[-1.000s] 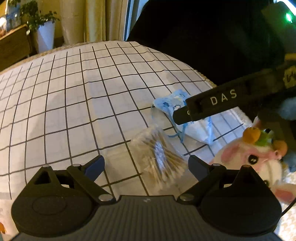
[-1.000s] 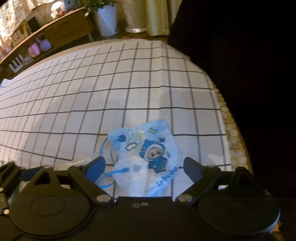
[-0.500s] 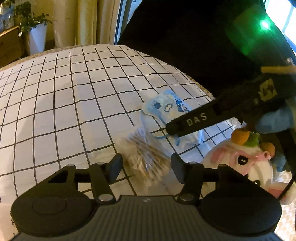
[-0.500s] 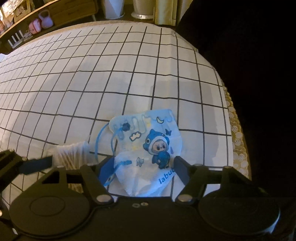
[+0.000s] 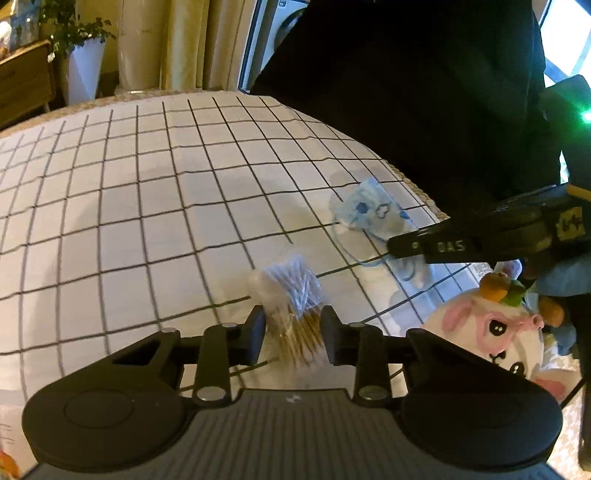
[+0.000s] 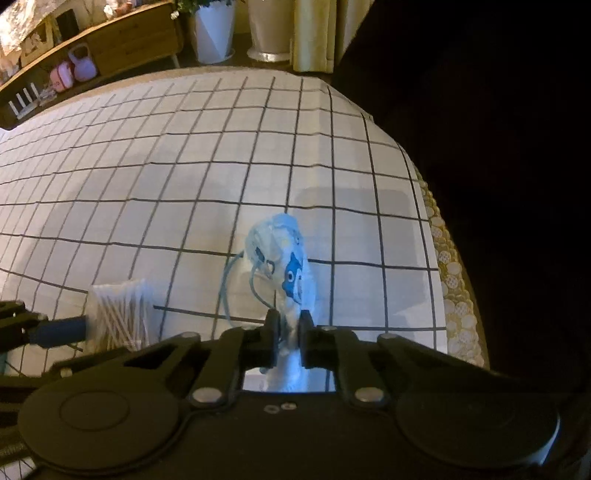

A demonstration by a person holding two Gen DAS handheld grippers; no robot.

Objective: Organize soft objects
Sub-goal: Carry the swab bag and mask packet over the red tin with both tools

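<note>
A clear bag of cotton swabs (image 5: pixel 291 291) lies on the white checked tablecloth (image 5: pixel 147 221). My left gripper (image 5: pixel 291 332) is closing on the bag's near end, and its pads touch both sides. The same bag (image 6: pixel 118 314) shows at the left of the right wrist view, with a left finger (image 6: pixel 55 330) against it. A blue printed face mask (image 6: pixel 284 258) is crumpled upright, its lower end pinched in my shut right gripper (image 6: pixel 288 332). In the left wrist view the mask (image 5: pixel 373 214) sits behind a right finger (image 5: pixel 443 245).
A white and pink plush toy (image 5: pixel 487 332) with orange horns sits at the table's right edge, under the right gripper. A person in dark clothing (image 5: pixel 406 92) stands just beyond the table. A woven mat edge (image 6: pixel 454 280) rims the cloth. Plant pots (image 6: pixel 214 29) and a wooden shelf stand behind.
Both grippers went from wide open to closed. The left closed around the swab bag. The right squeezed the flat mask into a narrow upright fold.
</note>
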